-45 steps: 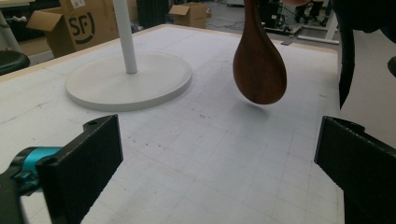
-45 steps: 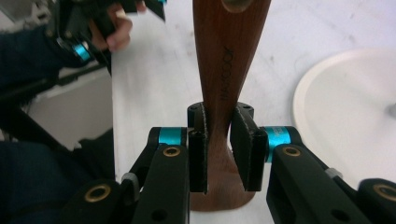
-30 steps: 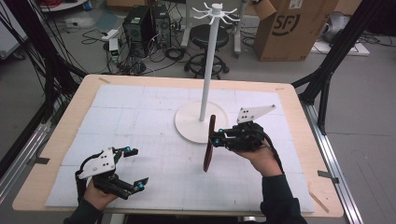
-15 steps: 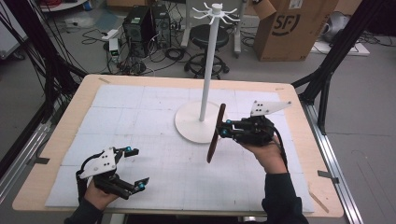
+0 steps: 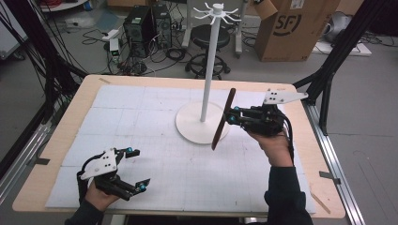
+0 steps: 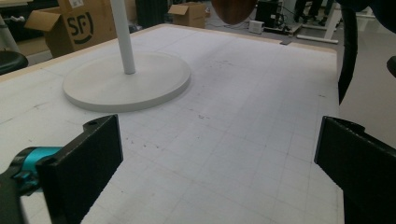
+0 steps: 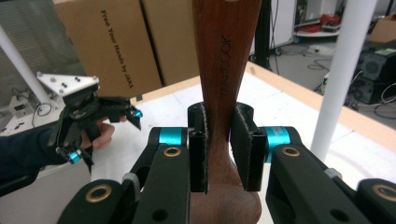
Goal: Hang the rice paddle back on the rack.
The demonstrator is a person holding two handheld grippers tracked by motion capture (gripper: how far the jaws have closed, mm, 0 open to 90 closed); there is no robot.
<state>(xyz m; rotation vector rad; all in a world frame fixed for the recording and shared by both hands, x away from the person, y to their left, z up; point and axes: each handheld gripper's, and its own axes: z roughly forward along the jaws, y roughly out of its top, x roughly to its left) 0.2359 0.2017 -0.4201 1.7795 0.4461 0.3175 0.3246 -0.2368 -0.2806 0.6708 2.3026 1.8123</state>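
Obstacle: white stand (image 5: 204, 123), its pole upright mid-table.
Beside it: wooden utensil (image 5: 223, 118), held tilted, just right of the pole.
Free room: bare mat (image 5: 141, 122) left and front.

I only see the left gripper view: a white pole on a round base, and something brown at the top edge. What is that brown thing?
Observer: A long wooden utensil; the right gripper is shut on its handle.
Operator: What does the pole lead up to?
Observer: The stand ends in a ring of white hooks, with nothing hanging on them.
Operator: Anything written on the wood?
Observer: Yes, lettering runs along the handle, seen in the right gripper view.
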